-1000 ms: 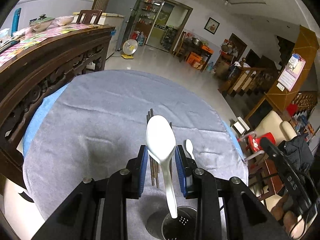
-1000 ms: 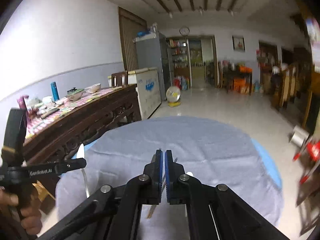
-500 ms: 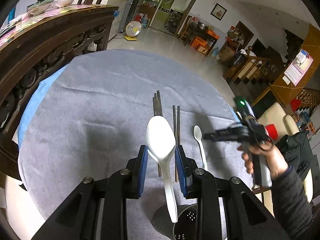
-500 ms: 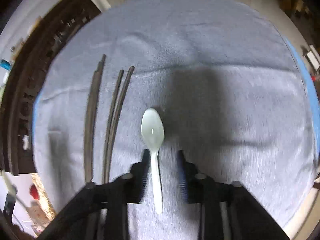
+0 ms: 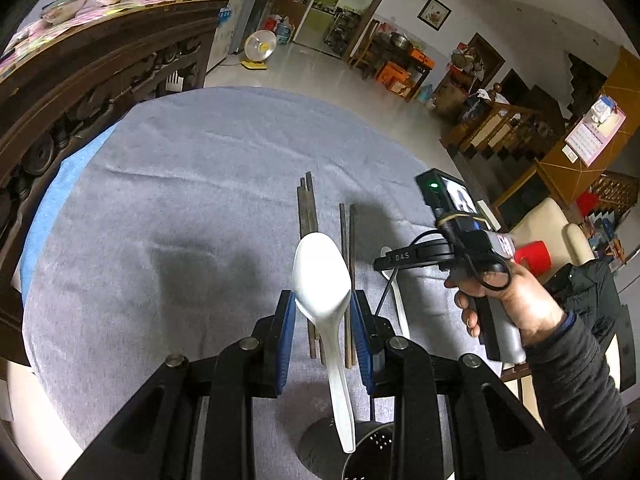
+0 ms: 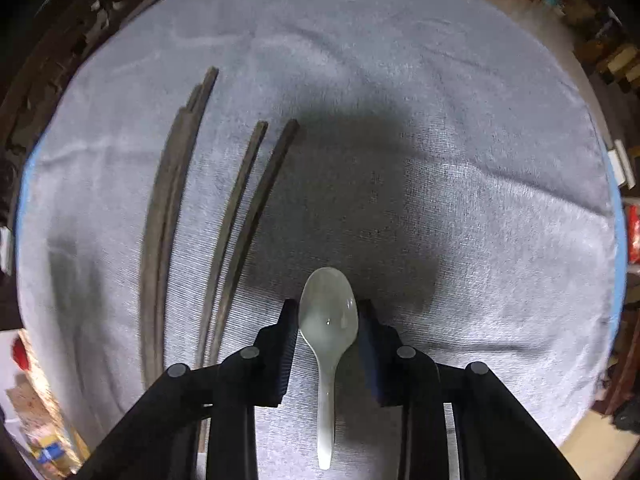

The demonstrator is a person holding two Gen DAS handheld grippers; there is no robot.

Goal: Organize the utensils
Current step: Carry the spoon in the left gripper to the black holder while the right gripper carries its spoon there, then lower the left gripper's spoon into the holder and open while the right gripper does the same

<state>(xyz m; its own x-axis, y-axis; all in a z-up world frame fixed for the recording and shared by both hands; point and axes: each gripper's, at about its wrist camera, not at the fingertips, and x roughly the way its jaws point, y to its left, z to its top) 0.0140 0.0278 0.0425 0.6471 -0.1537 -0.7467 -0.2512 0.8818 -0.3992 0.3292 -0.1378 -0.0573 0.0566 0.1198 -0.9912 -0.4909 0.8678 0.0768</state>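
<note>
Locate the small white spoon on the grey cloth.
In the right wrist view, the small white spoon lies low-centre between the right gripper's closing jaws, right of the chopsticks.

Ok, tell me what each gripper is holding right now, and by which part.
The left gripper holds the large white spoon by the base of its bowl. The right gripper is closing around the small spoon's bowl on the cloth, not yet gripping.
</note>
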